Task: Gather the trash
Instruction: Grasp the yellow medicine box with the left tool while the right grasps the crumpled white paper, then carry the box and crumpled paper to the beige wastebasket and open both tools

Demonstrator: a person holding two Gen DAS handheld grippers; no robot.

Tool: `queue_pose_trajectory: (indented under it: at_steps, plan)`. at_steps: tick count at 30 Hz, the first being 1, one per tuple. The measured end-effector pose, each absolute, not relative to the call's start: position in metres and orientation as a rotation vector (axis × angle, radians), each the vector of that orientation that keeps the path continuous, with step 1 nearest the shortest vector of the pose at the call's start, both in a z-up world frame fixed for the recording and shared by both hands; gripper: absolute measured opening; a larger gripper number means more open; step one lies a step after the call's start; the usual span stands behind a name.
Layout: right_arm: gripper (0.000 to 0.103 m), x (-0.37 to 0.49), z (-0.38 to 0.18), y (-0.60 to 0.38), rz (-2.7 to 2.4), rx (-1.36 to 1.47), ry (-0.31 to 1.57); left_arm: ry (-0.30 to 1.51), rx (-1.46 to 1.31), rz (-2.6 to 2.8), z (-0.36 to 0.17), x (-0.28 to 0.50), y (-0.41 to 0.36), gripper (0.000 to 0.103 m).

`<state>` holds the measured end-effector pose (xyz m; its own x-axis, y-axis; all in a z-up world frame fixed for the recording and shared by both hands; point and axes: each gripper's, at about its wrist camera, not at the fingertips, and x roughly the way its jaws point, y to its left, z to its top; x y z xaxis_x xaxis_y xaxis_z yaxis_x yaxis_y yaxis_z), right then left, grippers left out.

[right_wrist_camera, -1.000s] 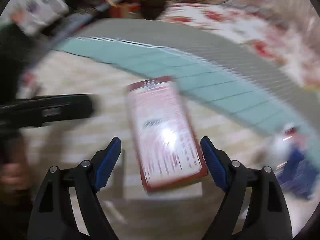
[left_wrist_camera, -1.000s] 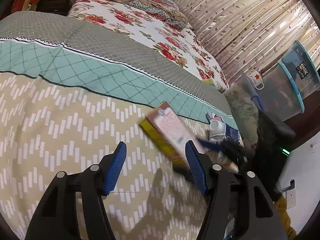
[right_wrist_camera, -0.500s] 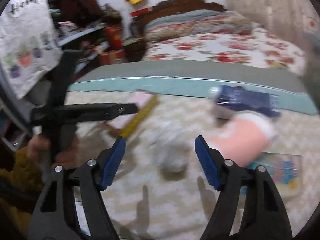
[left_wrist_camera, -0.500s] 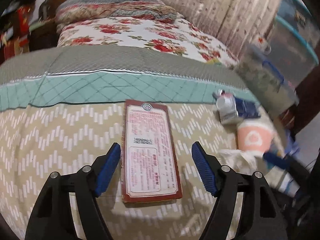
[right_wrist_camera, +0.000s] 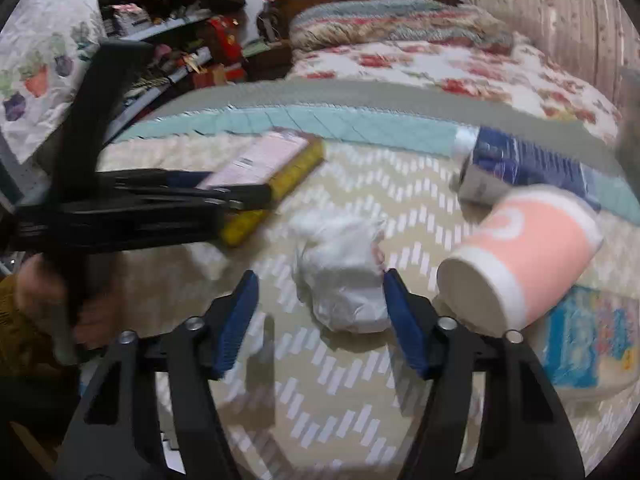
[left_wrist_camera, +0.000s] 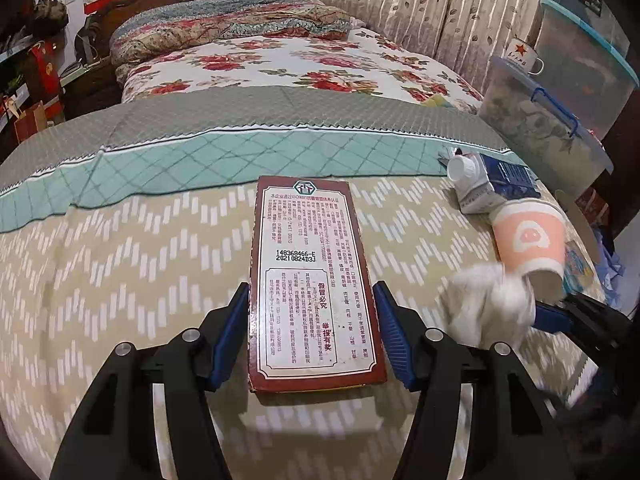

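At the far left of the right wrist view, a hand (right_wrist_camera: 48, 304) with a mustard sleeve is seen on the handle of the left gripper (left_wrist_camera: 310, 328). In the left wrist view, a flat maroon box (left_wrist_camera: 310, 276) printed with text is bracketed by that gripper's blue pads (left_wrist_camera: 230, 336). The jaws have just been closing with the box between them, and the pads are seen right at its long edges; whether they press on it cannot be told. The box lies flat on the beige zigzag bedspread (left_wrist_camera: 120, 280), its yellow side visible in the right wrist view.

Further right on the same cover, a crumpled white tissue wad (right_wrist_camera: 344, 276) is straddled by the right gripper (right_wrist_camera: 320, 320). Its jaws have just been closing around the wad: the right pad is seen at the tissue's edge, while a clear gap is left on the left side.

Just right of the wad, a pink paper cup (right_wrist_camera: 524, 256) is laid on its side, its open mouth turned toward the camera. Behind it, touching, a blue and white carton (right_wrist_camera: 524, 164) with a white cap is laid down. Under the cup's near side, a flat light blue packet (right_wrist_camera: 588, 344) is seen. At the far right of the left wrist view, clear storage bins (left_wrist_camera: 560, 112) are stacked beside the bed.
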<state>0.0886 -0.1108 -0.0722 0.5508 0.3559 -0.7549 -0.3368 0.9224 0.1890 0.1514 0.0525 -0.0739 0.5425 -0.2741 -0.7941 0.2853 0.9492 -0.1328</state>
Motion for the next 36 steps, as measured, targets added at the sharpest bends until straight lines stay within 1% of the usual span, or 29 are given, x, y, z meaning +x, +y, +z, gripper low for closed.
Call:
queue_pose_trajectory:
  at_steps: [2,5,12,16,20,27,36]
  plan:
    - [0.032,0.087,-0.072,-0.113,0.419,0.042,0.902,0.94,0.007,-0.359,-0.073,0.141,0.059,0.057]
    - [0.029,0.079,-0.065,-0.119,0.464,0.105,0.896,0.922,-0.005,-0.42,-0.069,0.12,0.067,0.057]
    - [0.029,0.043,-0.058,-0.115,0.554,0.117,0.878,0.88,0.023,-0.517,-0.06,0.078,0.06,0.058]
    - [0.029,0.023,-0.058,-0.126,0.507,0.11,0.859,0.879,0.04,-0.557,-0.057,0.072,0.042,0.058]
    - [0.029,0.004,-0.053,-0.15,0.457,0.166,0.819,0.865,0.041,-0.626,-0.047,0.067,0.023,0.058]
    - [0.029,-0.025,-0.038,-0.201,0.353,0.262,0.712,0.836,0.089,-0.747,-0.028,0.061,-0.028,0.058]
    - [0.029,-0.044,-0.038,-0.273,0.211,0.363,0.645,0.81,0.214,-0.925,-0.011,0.063,-0.13,0.058]
